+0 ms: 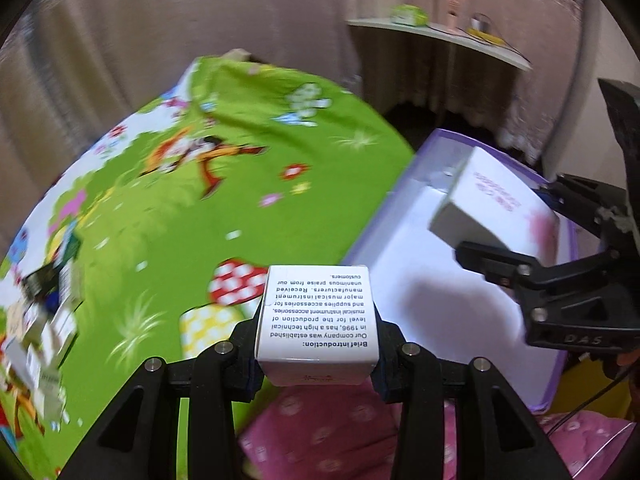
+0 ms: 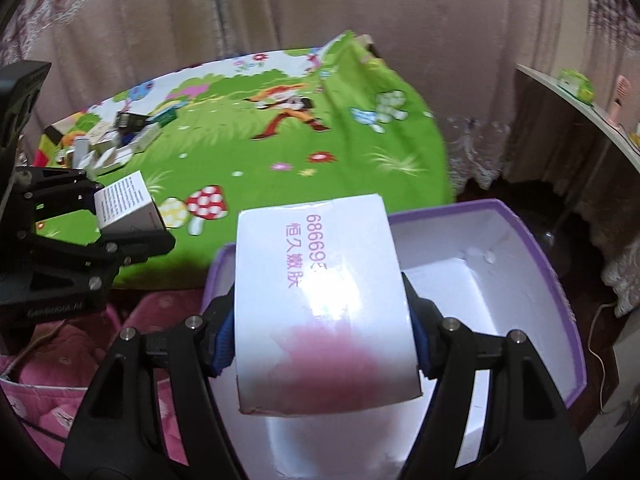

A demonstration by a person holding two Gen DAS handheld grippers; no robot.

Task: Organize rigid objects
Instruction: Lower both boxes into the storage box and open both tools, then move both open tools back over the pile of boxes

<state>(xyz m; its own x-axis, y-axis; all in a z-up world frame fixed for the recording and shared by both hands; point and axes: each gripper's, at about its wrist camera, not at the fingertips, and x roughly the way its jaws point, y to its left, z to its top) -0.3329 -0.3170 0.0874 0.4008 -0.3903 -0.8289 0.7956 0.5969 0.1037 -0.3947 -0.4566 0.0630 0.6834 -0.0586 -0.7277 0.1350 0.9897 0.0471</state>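
A green cartoon-printed cloth (image 2: 280, 160) with red, white-spotted mushrooms is seen. A purple-walled box (image 2: 560, 300) is lined white. The small box (image 1: 318, 320) is white with black print; the larger box (image 2: 324, 300) is white with pink lettering. Black tongs (image 1: 318, 360) are visible.

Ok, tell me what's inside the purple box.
Nothing rests in the purple box where it shows: white walls, bare white floor. The white carton, clamped in the right gripper above it, covers the near left part, so that stays unknown.

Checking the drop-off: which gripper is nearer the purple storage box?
Right. The right gripper holds its pink-and-white carton over the purple storage box; the left gripper, holding a small white box, is beside it.
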